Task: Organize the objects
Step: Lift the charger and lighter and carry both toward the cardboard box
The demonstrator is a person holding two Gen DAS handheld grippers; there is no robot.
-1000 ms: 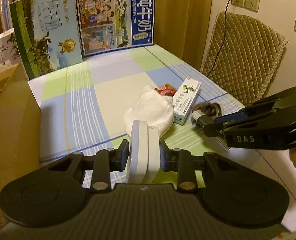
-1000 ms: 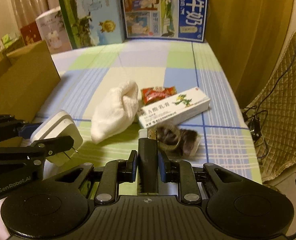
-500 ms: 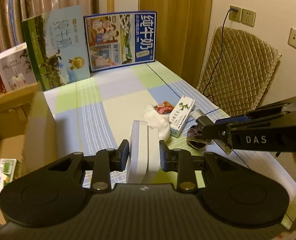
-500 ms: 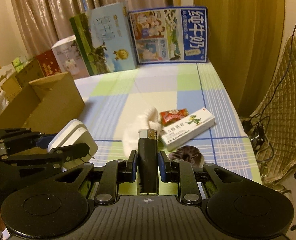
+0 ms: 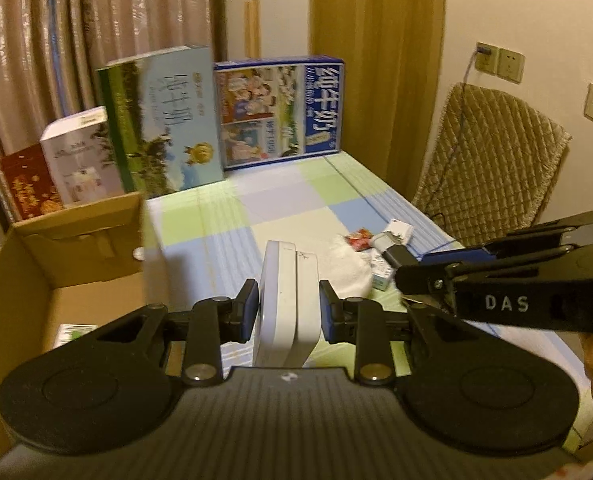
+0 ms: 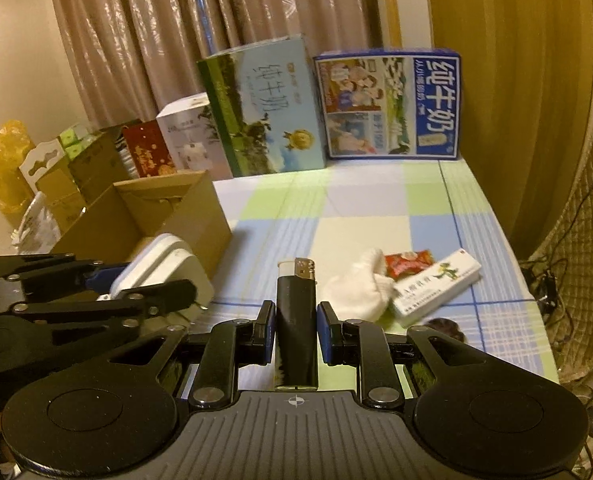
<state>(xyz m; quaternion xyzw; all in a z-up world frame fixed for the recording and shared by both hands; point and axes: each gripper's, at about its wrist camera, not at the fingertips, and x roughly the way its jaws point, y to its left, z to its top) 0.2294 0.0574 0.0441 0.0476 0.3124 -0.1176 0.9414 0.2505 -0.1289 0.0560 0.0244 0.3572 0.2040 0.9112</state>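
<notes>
Two grippers are loaded and raised above the bench. The left gripper is clamped on a white power adapter, held on edge with its long axis pointing forward along the fingers. The right gripper is clamped on a black lighter, upright between the pads with its metal head pointing away from the camera.

The relation that matters is the open cardboard box at the bench's left edge. Seen from the left wrist, its opening lies just to the left of and below the adapter, with a small green and white packet already on its floor. From the right wrist the box lies farther off to the left, beyond the left gripper, so the left hand is the nearer one and probably drops its load first.

Left on the bench near its right edge are a white cloth, a red snack packet, an ointment carton and a dark hair tie.
</notes>
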